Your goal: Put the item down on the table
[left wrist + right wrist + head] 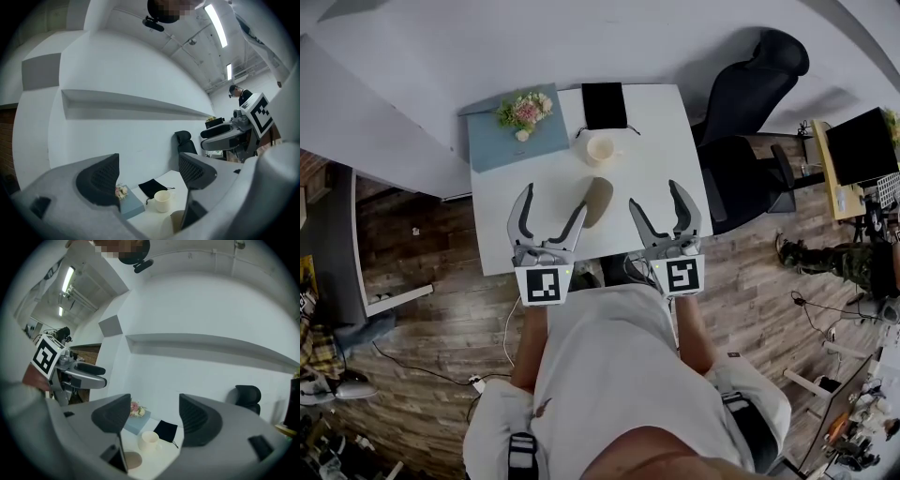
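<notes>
A flat tan oval item (598, 200) lies on the white table (661, 141), near its front edge and between my two grippers. My left gripper (553, 199) hangs just left of it, jaws spread wide and empty. My right gripper (654, 195) is just right of it, also open with nothing between its fingers. In the left gripper view the item (174, 221) shows low down beside the right jaw of the left gripper (149, 176). In the right gripper view the item (131, 459) rests by the left jaw of the right gripper (154, 416).
A cream mug (600, 149) stands behind the item. A black pouch (604, 105) lies at the table's far edge. A blue box (516, 136) topped with flowers (524, 112) sits at the far left. A black office chair (750, 103) stands to the right of the table.
</notes>
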`<state>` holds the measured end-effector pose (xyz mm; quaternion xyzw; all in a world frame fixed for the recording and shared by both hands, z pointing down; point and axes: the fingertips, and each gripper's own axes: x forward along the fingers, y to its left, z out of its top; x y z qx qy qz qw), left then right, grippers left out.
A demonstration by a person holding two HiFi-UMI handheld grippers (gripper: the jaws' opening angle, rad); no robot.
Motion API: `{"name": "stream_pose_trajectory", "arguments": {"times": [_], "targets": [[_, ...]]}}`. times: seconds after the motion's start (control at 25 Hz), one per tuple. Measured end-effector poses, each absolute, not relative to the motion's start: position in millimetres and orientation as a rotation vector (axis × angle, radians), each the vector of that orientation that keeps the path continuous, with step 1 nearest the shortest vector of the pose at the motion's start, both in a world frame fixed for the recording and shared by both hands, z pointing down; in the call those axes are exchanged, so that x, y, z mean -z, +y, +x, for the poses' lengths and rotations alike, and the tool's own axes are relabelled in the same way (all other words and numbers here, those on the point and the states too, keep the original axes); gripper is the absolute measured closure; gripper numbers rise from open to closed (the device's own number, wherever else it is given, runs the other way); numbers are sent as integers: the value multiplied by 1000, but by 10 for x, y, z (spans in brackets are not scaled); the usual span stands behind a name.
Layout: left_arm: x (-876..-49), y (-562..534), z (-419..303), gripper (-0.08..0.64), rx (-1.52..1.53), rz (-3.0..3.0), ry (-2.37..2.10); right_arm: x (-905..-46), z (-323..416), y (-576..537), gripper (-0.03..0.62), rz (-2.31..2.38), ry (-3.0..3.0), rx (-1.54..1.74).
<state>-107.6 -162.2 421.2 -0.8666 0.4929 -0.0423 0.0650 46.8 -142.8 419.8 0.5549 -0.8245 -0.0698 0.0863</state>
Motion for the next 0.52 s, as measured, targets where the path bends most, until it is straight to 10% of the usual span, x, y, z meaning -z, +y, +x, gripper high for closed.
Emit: {"name": "stream_pose_trajectory", "arguments": {"times": [0.52], "targets": [[-4268,-1684,-1032,167,134,-2621,1495,-4244,511,-1468,284,1645,-2438,201]]}}
